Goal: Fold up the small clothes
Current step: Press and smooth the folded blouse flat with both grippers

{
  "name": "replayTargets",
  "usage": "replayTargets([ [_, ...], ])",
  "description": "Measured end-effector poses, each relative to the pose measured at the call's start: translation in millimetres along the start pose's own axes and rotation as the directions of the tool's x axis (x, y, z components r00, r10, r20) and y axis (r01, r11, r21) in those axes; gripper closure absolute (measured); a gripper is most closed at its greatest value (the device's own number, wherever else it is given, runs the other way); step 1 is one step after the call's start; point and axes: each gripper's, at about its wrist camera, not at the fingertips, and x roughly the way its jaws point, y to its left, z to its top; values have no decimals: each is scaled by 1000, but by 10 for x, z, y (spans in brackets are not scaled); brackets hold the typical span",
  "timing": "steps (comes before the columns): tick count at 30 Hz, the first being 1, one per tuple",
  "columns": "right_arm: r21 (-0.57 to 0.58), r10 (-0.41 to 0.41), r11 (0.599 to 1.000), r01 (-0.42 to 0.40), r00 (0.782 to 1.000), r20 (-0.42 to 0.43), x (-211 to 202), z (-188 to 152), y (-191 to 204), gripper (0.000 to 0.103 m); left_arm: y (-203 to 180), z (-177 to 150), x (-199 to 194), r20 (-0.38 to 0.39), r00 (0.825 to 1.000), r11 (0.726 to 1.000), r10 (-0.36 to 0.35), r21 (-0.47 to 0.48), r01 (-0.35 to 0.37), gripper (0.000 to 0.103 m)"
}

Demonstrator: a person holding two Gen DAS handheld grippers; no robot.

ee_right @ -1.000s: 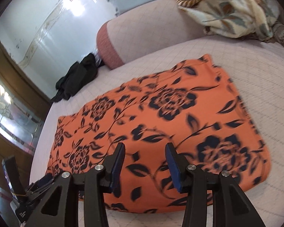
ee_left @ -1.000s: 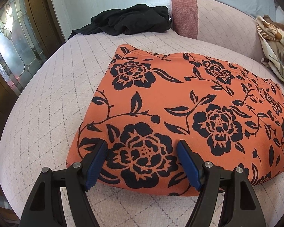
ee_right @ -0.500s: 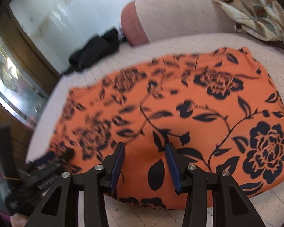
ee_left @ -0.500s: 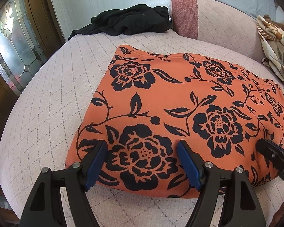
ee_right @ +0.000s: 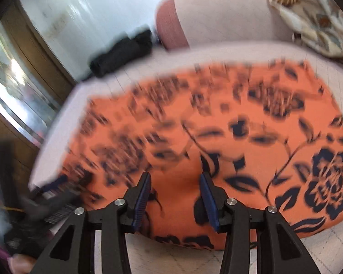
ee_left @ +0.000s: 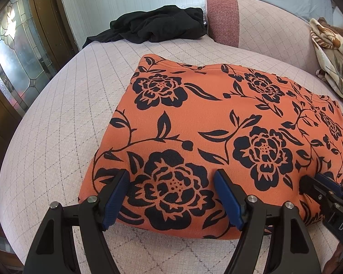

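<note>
An orange garment with black flowers (ee_left: 217, 123) lies flat and folded on the pale quilted seat (ee_left: 64, 114). My left gripper (ee_left: 171, 180) hovers open over the garment's near left edge, its blue pads wide apart and a large flower showing between them. My right gripper (ee_right: 175, 182) stands open over the near edge further right, with flat cloth (ee_right: 217, 123) showing in the gap. Its tips also poke into the left wrist view as the right gripper (ee_left: 313, 180). The right wrist view is blurred; the left gripper (ee_right: 61, 189) shows at its lower left.
A black garment (ee_left: 157, 26) lies crumpled at the back of the seat, beside a reddish cushion end (ee_left: 224, 18). A patterned blanket (ee_left: 331, 54) hangs over the backrest at the right. A wooden door with leaded glass (ee_left: 11, 64) stands past the seat's left edge.
The right gripper has slid left along the garment's near edge, rolling a little, and now shows in the left wrist view. The left gripper and the garment have stayed put.
</note>
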Motion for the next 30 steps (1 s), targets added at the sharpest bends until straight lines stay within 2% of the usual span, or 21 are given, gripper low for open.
replayTargets([
  [3, -48, -31, 998, 32, 999, 13, -7, -15, 73, 55, -3, -5, 1, 1, 1000, 1000, 1, -3, -1, 26],
  [24, -30, -10, 999, 10, 1000, 21, 0, -35, 24, 54, -27, 0, 12, 5, 1000, 1000, 17, 4, -17, 23],
  [27, -6, 2, 1000, -2, 999, 45, -109, 9, -6, 55, -72, 42, -149, 79, 995, 997, 62, 37, -65, 23],
  [29, 29, -11, 1000, 7, 992, 129, -294, 61, -101, 55, -100, 78, -318, 166, 983, 994, 74, 65, -86, 23],
  [30, 50, -20, 999, 12, 988, 156, -364, 92, -169, 55, -104, 99, -373, 193, 979, 993, 69, 76, -85, 19],
])
